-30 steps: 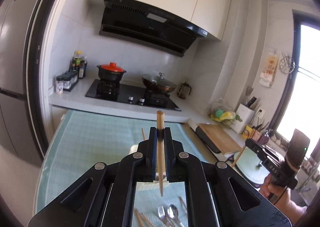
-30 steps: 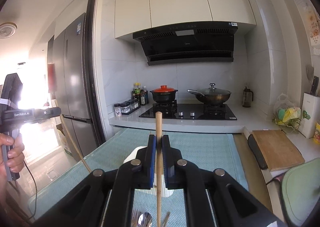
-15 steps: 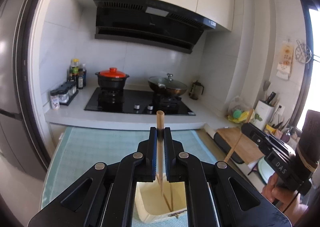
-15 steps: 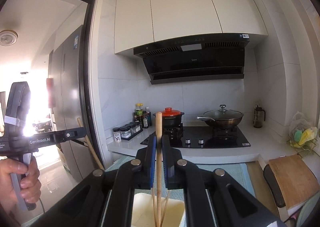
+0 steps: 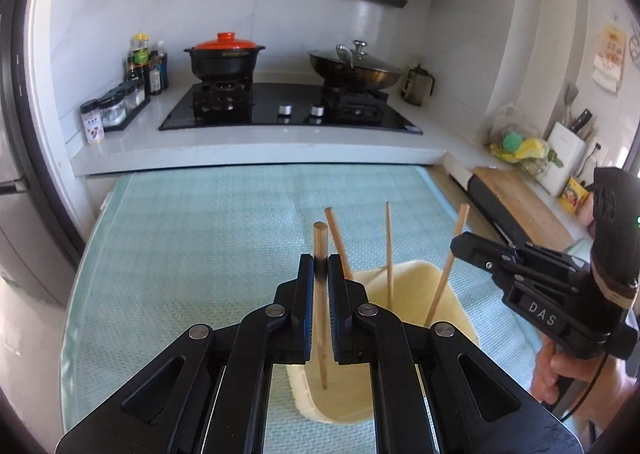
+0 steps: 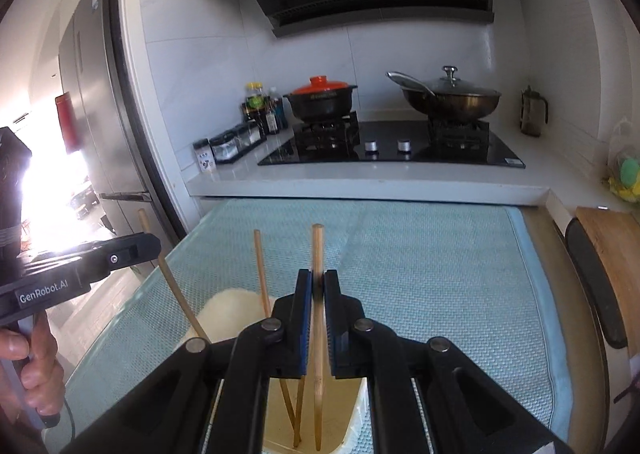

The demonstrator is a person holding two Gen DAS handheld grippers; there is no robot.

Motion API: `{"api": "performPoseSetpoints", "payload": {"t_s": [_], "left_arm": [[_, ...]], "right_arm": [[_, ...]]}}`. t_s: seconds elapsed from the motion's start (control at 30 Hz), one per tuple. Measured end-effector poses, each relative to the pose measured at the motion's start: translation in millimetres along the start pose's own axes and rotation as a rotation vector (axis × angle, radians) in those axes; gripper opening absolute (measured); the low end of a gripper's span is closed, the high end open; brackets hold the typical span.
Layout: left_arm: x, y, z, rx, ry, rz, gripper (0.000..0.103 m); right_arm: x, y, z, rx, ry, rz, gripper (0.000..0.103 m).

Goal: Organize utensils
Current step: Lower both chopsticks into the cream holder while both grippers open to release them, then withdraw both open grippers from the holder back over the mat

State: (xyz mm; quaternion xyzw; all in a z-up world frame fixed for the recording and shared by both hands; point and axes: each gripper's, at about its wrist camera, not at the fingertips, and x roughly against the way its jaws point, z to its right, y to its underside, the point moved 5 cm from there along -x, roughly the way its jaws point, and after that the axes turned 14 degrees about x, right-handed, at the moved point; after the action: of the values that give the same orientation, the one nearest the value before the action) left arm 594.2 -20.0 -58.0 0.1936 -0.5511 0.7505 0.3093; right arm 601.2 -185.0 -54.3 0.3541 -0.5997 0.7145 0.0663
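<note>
A cream utensil holder (image 5: 454,296) stands on the mint-green mat (image 5: 192,254). My left gripper (image 5: 320,259) holds a wooden chopstick (image 5: 320,238) upright, its lower end inside the holder. The jaws are just beginning to open, and the stick is still pinched between the pads. My right gripper (image 6: 318,275) is shut on a second chopstick (image 6: 318,248), whose tip also reaches down into the holder (image 6: 230,306). Each gripper shows in the other's view: the right gripper (image 5: 458,245) and the left gripper (image 6: 150,248). Two more chopsticks (image 5: 388,246) lean inside the holder.
Behind the mat runs a white counter with a black hob (image 5: 288,110), a red-lidded pot (image 5: 224,56) and a wok (image 5: 354,68). Spice jars (image 5: 114,110) sit at the left. A wooden cutting board (image 5: 520,202) lies at the right. A hand (image 6: 36,366) holds the left gripper's handle.
Both grippers have come down and forward over the holder, tilting downward. The two held chopsticks, earlier above the mat, now have their lower ends inside the holder.
</note>
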Motion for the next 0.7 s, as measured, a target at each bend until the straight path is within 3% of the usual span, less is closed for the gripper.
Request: {"api": "performPoseSetpoints", "payload": {"t_s": [0.07, 0.1, 0.13, 0.17, 0.33, 0.4, 0.5, 0.7], "left_arm": [[3.6, 0.0, 0.0, -0.005, -0.020, -0.001, 0.031], [12.4, -0.5, -0.4, -0.005, -0.018, 0.018, 0.053], [25.0, -1.7, -1.3, -0.008, -0.014, 0.048, 0.065], [38.4, -3.6, -2.5, -0.014, -0.011, 0.078, 0.070], [122.9, 11.7, -8.3, -0.071, -0.029, 0.200, 0.101], [155.5, 31.8, -12.2, -0.100, -0.058, 0.249, 0.102], [190.6, 76.4, -21.1, -0.128, -0.107, 0.262, 0.103], [215.8, 174.4, -47.3, -0.031, -0.154, 0.152, 0.103]], "right_arm": [[-6.8, 1.7, 4.0, -0.014, 0.003, -0.048, 0.013], [-4.5, 0.6, 6.4, -0.019, 0.014, -0.055, 0.031], [2.4, -2.1, 8.7, -0.021, 0.033, -0.045, 0.042], [13.4, -6.7, 10.5, -0.021, 0.055, -0.021, 0.057], [83.4, -21.5, 9.6, 0.002, 0.087, 0.052, 0.058], [113.8, -17.0, 4.5, 0.017, 0.089, 0.053, 0.060], [159.4, 5.3, -9.7, 0.061, 0.092, 0.050, 0.069], [233.0, 82.6, -36.7, 0.100, 0.163, 0.018, 0.079]]}}
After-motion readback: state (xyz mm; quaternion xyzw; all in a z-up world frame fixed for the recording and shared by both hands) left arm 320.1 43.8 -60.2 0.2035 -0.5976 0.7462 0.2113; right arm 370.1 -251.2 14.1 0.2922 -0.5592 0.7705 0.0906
